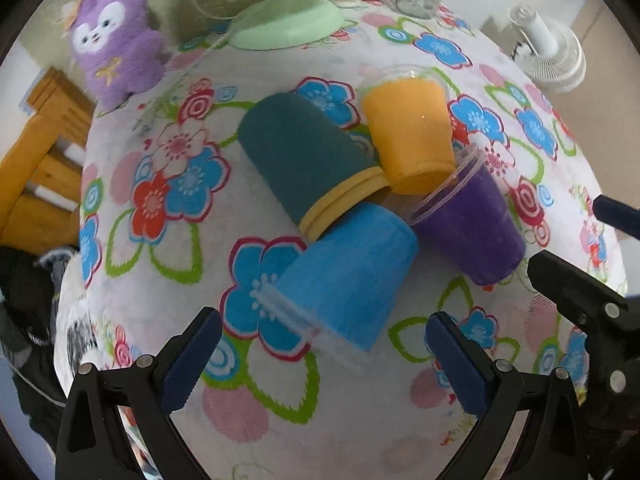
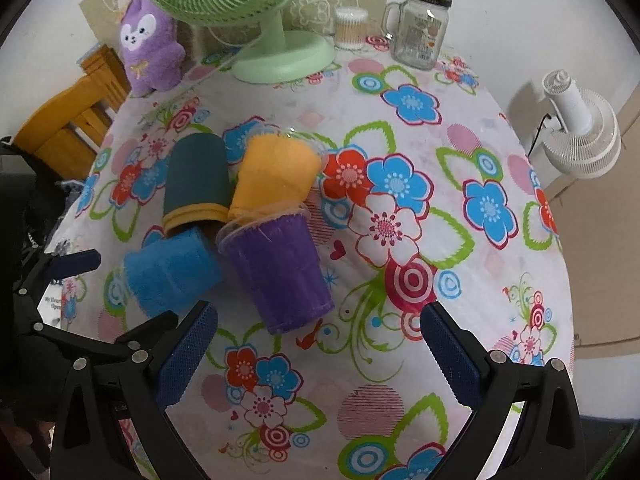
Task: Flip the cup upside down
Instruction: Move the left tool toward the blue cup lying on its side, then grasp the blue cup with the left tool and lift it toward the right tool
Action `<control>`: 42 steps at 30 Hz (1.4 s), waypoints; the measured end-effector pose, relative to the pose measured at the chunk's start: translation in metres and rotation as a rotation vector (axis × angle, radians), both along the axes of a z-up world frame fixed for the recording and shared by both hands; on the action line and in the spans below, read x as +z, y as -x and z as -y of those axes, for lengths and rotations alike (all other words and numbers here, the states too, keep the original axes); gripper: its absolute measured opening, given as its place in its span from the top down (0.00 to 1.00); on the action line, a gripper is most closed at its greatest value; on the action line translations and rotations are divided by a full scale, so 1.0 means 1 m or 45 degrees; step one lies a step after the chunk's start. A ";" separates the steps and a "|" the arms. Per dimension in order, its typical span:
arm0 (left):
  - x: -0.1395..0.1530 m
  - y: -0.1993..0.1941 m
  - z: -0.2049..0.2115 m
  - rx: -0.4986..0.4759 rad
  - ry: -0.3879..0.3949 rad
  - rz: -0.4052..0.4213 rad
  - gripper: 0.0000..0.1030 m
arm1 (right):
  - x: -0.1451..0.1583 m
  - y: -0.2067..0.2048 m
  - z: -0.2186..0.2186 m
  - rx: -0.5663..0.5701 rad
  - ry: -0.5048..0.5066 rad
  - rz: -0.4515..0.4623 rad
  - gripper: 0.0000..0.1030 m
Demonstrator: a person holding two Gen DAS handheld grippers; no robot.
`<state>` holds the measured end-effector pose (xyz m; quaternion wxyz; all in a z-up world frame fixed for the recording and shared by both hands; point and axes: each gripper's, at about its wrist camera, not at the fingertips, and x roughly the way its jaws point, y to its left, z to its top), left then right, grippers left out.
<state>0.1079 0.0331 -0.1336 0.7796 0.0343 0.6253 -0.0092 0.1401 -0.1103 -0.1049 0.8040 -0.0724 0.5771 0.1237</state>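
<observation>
Four cups lie on their sides in a cluster on the flowered tablecloth (image 1: 168, 288): a dark green cup (image 1: 298, 156) with a yellow rim, an orange cup (image 1: 408, 128), a purple cup (image 1: 468, 224) and a blue cup (image 1: 344, 280). They also show in the right wrist view: green (image 2: 198, 178), orange (image 2: 276, 172), purple (image 2: 280, 268), blue (image 2: 168, 270). My left gripper (image 1: 322, 354) is open, just short of the blue cup. My right gripper (image 2: 318, 350) is open, just short of the purple cup's base. Each gripper shows at the edge of the other's view.
A green desk fan (image 2: 280, 56), a purple plush toy (image 2: 150, 48), a cotton-swab jar (image 2: 350, 28) and a glass mug jar (image 2: 420, 36) stand at the table's back. A white fan (image 2: 580, 136) stands off the right edge. Wooden chairs (image 2: 72, 120) stand on the left.
</observation>
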 end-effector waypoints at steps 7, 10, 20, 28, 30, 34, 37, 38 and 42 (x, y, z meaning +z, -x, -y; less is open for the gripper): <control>-0.022 -0.011 0.012 -0.130 -0.032 0.032 0.03 | -0.020 -0.010 0.003 -0.056 0.024 -0.045 0.01; -0.028 -0.013 0.017 -0.173 -0.050 0.064 0.07 | -0.024 -0.012 0.003 -0.067 0.030 -0.056 0.01; -0.037 -0.012 0.021 -0.213 -0.012 0.064 0.21 | -0.034 -0.013 0.005 -0.062 0.036 -0.089 0.01; -0.027 0.003 0.027 -0.264 -0.006 0.080 0.22 | -0.030 -0.007 0.006 -0.042 0.027 -0.086 0.01; -0.021 0.009 0.030 -0.287 -0.001 0.087 0.22 | -0.029 -0.003 0.008 -0.042 0.026 -0.083 0.01; -0.011 0.017 0.036 -0.327 0.068 0.089 0.22 | -0.025 0.011 0.015 -0.057 0.016 -0.080 0.01; -0.007 0.023 0.046 -0.402 0.068 0.096 0.22 | -0.022 0.022 0.024 -0.082 0.002 -0.083 0.01; -0.006 0.025 0.050 -0.436 0.064 0.096 0.22 | -0.021 0.026 0.027 -0.090 -0.004 -0.082 0.01; -0.002 0.037 0.074 -0.604 0.052 0.106 0.22 | -0.018 0.042 0.044 -0.138 -0.023 -0.075 0.01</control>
